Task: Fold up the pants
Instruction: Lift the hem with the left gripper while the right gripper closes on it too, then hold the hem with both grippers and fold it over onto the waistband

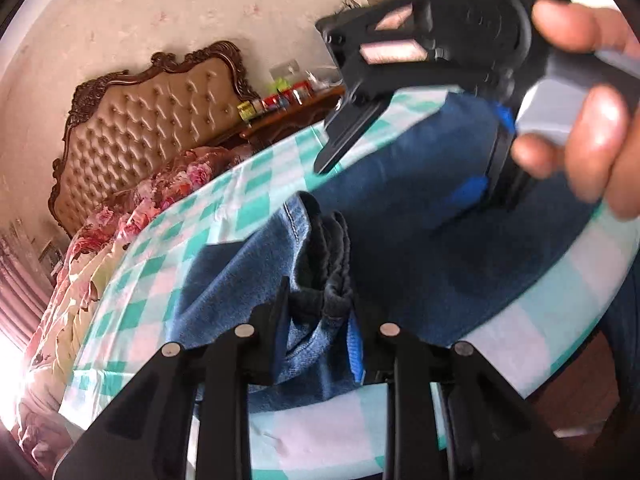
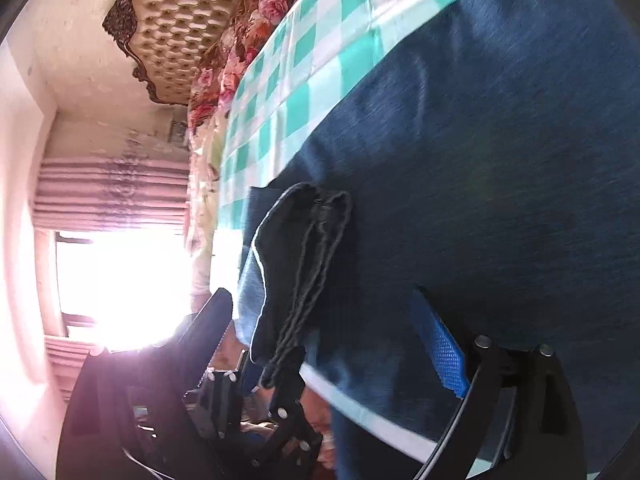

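Dark blue denim pants (image 1: 420, 240) lie on a table with a green and white checked cloth (image 1: 192, 240). My left gripper (image 1: 320, 300) is shut on the bunched hem end of the pants, lifted off the cloth. My right gripper (image 2: 356, 340) grips a folded edge of the pants (image 2: 500, 160), with cloth between its black finger and blue pad; it looks shut on it. In the left wrist view the right gripper's body (image 1: 420, 52) shows at the top right, held by a hand (image 1: 592, 120), with one finger tip (image 1: 340, 148) over the far edge of the pants.
A bed with a tufted headboard (image 1: 152, 128) and floral bedding (image 1: 132, 216) stands behind the table. A wooden bedside table (image 1: 292, 108) carries several small items. A bright window with pink curtains (image 2: 112, 200) is at the left. The table's near edge (image 1: 560, 360) curves at the right.
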### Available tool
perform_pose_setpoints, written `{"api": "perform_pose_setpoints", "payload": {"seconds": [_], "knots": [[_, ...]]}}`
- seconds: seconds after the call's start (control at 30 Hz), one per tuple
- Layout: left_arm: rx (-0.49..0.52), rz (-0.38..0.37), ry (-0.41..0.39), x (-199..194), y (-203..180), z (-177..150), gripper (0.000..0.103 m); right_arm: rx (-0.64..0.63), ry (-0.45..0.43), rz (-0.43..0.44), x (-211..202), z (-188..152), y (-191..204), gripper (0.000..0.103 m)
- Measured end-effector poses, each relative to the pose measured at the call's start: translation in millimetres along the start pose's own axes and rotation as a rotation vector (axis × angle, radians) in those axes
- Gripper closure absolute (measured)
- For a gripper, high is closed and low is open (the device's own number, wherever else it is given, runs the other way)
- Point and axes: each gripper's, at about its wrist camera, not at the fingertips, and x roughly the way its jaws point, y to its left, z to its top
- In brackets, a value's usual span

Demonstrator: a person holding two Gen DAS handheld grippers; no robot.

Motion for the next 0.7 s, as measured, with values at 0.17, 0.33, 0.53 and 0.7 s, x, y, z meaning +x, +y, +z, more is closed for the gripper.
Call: {"api": "perform_pose_setpoints", "payload": {"seconds": [0.17,0.33,0.53,0.7], "knots": [[-0.026,0.001,-0.006,-3.0,6.2,8.5,0.078,0.023,0.058,0.070,22.7,4.6,13.7,0.015],[0.006,0.026,-0.024,-12.9,-3.2,9.7,0.078,0.014,0.059,0.091,37.9,16.0,25.3,0.015],[0.153,0.095,-0.034,-13.9,-40.8,-2.1,0.078,0.014,0.062,0.054,50.0,31.8,22.5,0.069],[0.213,0.106,-0.020,-2.0,-55.2,-13.8,0.066,-0.016,0.075,-0.018,45.9,27.5,11.9,0.088]]}}
